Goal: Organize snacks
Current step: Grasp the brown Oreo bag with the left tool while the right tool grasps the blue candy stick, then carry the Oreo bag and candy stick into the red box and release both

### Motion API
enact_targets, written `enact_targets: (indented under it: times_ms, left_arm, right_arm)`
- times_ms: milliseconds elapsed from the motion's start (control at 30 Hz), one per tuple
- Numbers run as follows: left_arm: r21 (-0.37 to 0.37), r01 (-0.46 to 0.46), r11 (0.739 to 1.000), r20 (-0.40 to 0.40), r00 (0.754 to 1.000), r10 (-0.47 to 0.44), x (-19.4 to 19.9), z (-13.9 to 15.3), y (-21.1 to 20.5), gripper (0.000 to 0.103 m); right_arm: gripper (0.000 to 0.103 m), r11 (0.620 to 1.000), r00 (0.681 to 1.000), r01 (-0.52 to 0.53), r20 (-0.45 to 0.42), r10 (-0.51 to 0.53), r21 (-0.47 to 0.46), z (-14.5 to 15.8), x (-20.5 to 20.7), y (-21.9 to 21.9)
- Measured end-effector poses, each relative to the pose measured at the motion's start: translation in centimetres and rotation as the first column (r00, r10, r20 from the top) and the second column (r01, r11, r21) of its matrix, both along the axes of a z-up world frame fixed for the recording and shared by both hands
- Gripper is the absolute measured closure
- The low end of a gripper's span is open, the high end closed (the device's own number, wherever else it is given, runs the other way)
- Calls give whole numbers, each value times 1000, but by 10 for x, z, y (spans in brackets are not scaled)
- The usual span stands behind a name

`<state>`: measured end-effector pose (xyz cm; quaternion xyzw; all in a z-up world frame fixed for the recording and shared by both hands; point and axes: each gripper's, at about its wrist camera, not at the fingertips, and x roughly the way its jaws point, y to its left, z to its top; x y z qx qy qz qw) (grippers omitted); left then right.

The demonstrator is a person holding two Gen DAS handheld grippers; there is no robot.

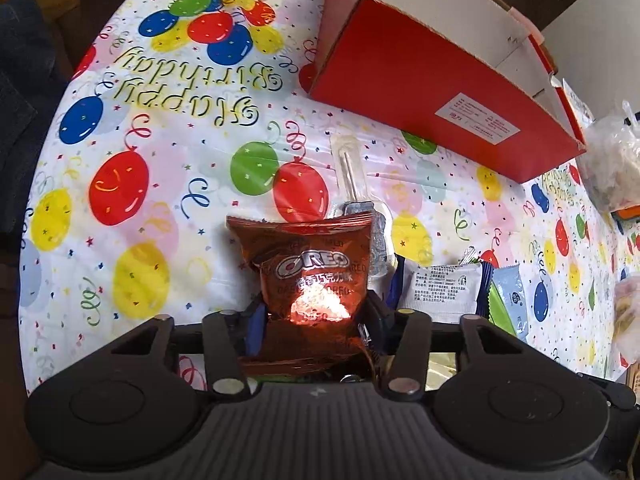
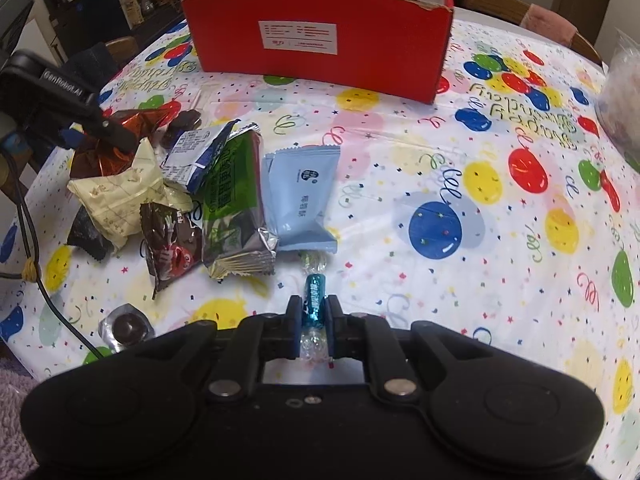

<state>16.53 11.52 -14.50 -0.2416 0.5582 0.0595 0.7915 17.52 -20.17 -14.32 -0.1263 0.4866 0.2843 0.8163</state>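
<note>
A copper-brown foil Oreo packet (image 1: 316, 276) is clamped between the fingers of the left gripper (image 1: 316, 312), upright, logo facing the camera, long axis running away from the lens, top seam toward the far table. Its lower end is hidden behind the gripper body. A small teal foil-wrapped candy with clear twisted ends (image 2: 315, 300) is pinched in the nearly closed right gripper (image 2: 315, 312), long axis pointing forward toward the red cardboard box with white inside (image 2: 320, 40); its near twist is tucked between the pads.

Behind the Oreo packet a clear plastic wrapped stick item (image 1: 350, 172) lies flat; what it is cannot be made out. Just right of it a white printed sachet (image 1: 440, 288) and a pale blue snack pouch (image 2: 300, 196) are seen, part of a loose heap with a green and silver foil packet (image 2: 236, 208), a cream crumpled wrapper (image 2: 120, 196) and a dark brown chocolate packet (image 2: 172, 248). A round foil-cupped chocolate (image 2: 127, 326) sits apart, near the table edge.

Open balloon-print birthday tablecloth (image 2: 460, 184) lies between heap and box, and wide to the right. The box's far side is cut off by the frame in both views. A clear plastic bag (image 1: 612, 160) at the right edge is blurred.
</note>
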Motion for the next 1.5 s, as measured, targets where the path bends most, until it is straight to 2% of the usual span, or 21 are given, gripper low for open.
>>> enact_targets:
  times_ms: [400, 767, 1067, 1300, 1500]
  left_arm:
    - [-15, -54, 998, 32, 998, 55, -19, 8, 14, 60]
    - [16, -59, 998, 98, 994, 57, -36, 36, 16, 60]
    - [58, -22, 998, 171, 985, 12, -36, 74, 3, 60]
    - [91, 17, 996, 238, 971, -38, -18, 106, -7, 60]
    - [116, 20, 993, 268, 962, -51, 7, 123, -15, 60]
  right_arm:
    - [93, 996, 998, 59, -18, -58, 66, 14, 1, -5]
    - [93, 980, 991, 133, -9, -133, 148, 41, 2, -20]
    - [93, 962, 984, 142, 69, -162, 235, 88, 13, -17]
    - [93, 952, 976, 123, 137, -167, 281, 124, 39, -9]
    - [93, 950, 971, 100, 177, -157, 296, 143, 69, 6]
